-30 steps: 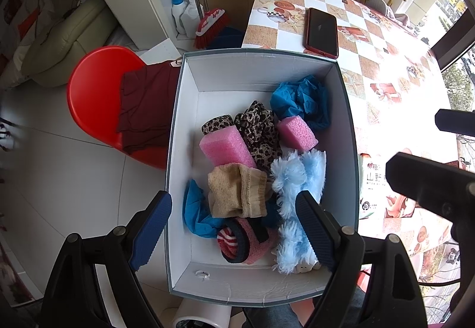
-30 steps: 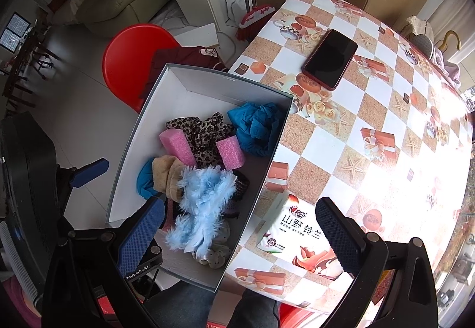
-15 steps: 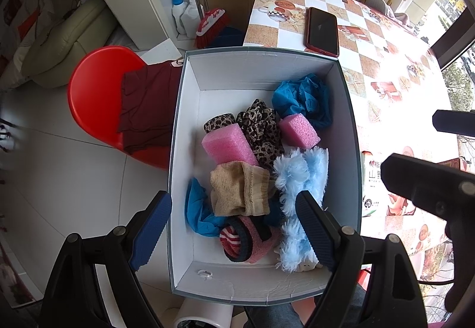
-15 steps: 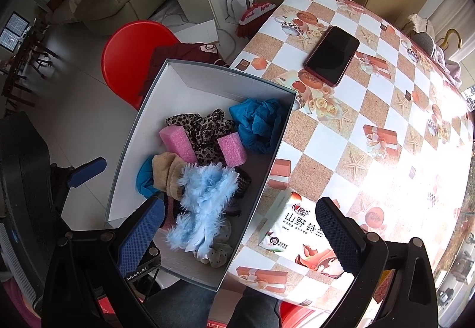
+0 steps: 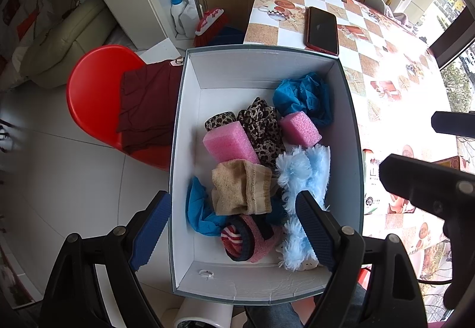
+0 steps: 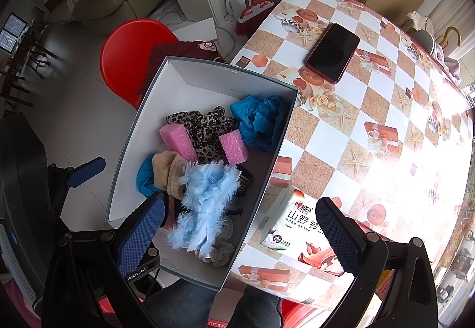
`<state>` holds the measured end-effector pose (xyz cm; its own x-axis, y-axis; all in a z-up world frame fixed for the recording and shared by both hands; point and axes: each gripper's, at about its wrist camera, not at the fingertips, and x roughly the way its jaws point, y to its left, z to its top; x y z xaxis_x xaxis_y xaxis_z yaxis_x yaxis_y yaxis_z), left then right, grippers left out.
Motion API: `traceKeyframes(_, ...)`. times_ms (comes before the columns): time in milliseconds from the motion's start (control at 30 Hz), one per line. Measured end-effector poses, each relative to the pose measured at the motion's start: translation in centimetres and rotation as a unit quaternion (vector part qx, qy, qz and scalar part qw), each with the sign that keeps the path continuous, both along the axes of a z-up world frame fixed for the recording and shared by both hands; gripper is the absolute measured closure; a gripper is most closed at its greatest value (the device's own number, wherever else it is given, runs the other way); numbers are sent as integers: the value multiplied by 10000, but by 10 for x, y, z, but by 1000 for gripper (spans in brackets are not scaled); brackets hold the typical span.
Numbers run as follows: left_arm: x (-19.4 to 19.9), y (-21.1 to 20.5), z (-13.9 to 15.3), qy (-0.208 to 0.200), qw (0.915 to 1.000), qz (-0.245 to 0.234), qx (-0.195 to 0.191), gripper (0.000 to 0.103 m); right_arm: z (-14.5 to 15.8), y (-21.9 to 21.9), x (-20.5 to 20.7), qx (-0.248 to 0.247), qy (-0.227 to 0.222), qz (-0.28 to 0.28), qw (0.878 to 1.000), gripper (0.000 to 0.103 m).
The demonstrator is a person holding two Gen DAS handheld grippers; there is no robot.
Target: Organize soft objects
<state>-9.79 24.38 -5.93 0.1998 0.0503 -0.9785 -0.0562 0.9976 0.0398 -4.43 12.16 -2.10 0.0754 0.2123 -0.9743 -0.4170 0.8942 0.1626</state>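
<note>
**Both grippers spread, hovering over the box**

Your left gripper (image 5: 234, 227) is spread wide and empty, above the near end of the box (image 5: 350, 108). Beige sock (image 5: 240, 188) lies just ahead between its fingers, long axis roughly across the gap. Blue fluffy piece (image 5: 302, 179) runs lengthwise beside the right finger. Your right gripper (image 6: 237, 227) is also spread and empty, straddling the box's right wall, farther from the sock. The left looks nearer for the pick.

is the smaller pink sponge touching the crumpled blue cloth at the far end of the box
Touching. In the left wrist view the smaller pink sponge lies against the lower edge of the crumpled blue cloth, no white box floor between them; the right wrist view agrees.
</note>
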Motion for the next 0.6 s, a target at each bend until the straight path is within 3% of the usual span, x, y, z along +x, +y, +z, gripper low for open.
traceKeyframes(467, 0, 8, 0, -38, 9999, -97, -18, 15, 0, 1, -4, -11, -19, -152, 9999, 1)
traceKeyframes(600, -2, 15, 7, -336, 9984, -134, -437, 15, 1, 4, -4, -4, -11, -216, 9998, 1)
